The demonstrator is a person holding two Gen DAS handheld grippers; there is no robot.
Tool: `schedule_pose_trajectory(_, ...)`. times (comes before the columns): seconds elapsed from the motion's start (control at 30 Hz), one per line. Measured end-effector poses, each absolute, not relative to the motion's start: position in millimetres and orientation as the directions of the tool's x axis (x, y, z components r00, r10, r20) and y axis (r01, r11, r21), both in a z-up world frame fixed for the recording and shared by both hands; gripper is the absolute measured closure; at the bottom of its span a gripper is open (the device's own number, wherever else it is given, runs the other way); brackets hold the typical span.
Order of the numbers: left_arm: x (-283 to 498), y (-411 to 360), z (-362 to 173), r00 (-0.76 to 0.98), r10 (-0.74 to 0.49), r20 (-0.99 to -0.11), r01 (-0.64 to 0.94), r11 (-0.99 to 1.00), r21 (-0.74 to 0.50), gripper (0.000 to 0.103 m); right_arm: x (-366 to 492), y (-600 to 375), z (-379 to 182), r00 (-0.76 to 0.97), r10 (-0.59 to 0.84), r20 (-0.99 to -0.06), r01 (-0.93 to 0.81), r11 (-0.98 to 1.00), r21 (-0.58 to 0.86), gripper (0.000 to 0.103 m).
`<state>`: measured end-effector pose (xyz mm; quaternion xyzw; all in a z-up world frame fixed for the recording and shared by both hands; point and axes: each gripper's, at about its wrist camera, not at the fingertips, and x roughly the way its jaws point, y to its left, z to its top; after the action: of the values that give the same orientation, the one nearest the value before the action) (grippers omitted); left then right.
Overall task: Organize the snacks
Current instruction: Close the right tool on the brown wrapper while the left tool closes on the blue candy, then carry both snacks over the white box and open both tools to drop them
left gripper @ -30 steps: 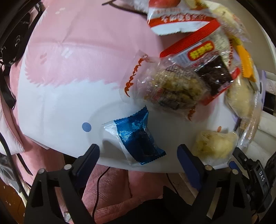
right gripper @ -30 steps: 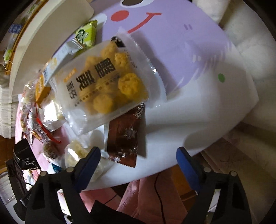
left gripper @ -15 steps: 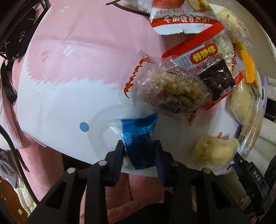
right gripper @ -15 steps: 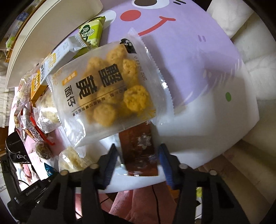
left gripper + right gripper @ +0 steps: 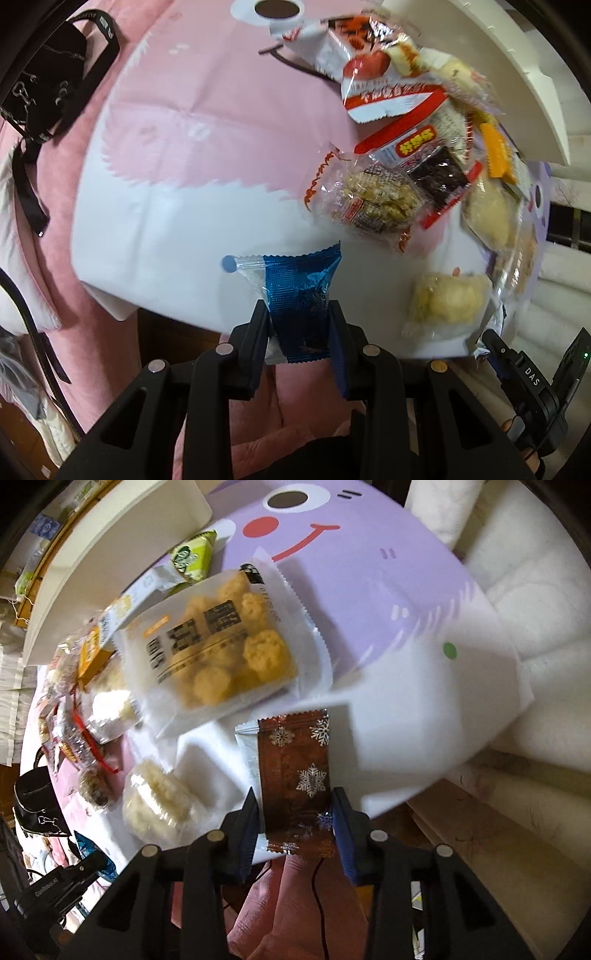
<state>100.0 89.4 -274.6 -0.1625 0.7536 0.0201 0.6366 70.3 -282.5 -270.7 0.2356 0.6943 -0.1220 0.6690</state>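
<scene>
Your left gripper (image 5: 298, 325) is pinching the blue foil snack packet (image 5: 301, 295) between both fingers, squeezing it at its lower half at 6 o'clock in the left wrist view. The packet is fanning out above the fingers, over the near edge of the pink and white mat (image 5: 177, 155). At 2 o'clock from it, a clear-wrapped grain bar (image 5: 369, 201) is lying against a red-edged packet (image 5: 417, 155), and a pale puffed snack (image 5: 445, 304) is sitting at 3 o'clock.

Your right gripper (image 5: 295, 805) is clamping the brown snowflake packet (image 5: 299, 771) in the same way, at 6 o'clock in the right wrist view, above the white edge of the purple mat (image 5: 388, 602). A big bag of yellow puffs (image 5: 221, 646) is lying at 11 o'clock from it.
</scene>
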Motion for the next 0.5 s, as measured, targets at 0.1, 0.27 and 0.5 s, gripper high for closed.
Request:
schedule_pose_trajectory(0.1,97,98,-256,-0.106,-0.231,-0.967,-0.25,0.947,-0.199,0.074,62,-268,-255,0.039,0.169,-0.985,0.494,0.853,0.166,0.065)
schedule_pose_trajectory(0.27,94,105,-208,-0.001,-0.262,-0.965,-0.193,0.947,-0.257,0.074,55,-238,-225,0.11,0.176,-0.978,0.478,0.854,0.207,0.065)
schedule_pose_trajectory(0.5,107,106,-142,0.124,-0.286,-0.95,-0.084,0.951,-0.298,0.074,52,-225,-180,0.231,0.173,-0.957,0.457,0.85,0.264,0.065)
